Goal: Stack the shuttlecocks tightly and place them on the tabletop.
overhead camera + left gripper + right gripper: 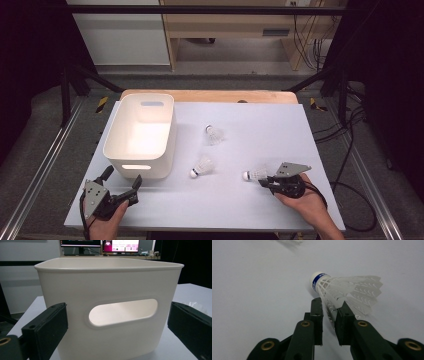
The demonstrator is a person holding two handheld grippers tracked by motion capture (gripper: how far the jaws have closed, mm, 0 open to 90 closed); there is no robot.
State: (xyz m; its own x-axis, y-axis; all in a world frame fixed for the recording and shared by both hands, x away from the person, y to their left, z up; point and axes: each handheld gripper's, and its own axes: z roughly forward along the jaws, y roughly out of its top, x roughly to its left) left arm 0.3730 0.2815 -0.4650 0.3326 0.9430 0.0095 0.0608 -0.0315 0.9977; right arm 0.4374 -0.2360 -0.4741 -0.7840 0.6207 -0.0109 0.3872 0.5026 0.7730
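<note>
High view: the right claw pinches the feather skirt of a shuttlecock lying on the white surface, its cork pointing left. Right gripper view shows the jaws drawn narrow on the feathers, a blue band around the cork. 2 more shuttlecocks rest near the middle of the surface, well apart from each other. The left claw stands wide and empty just before a white bin, facing its handle slot.
</note>
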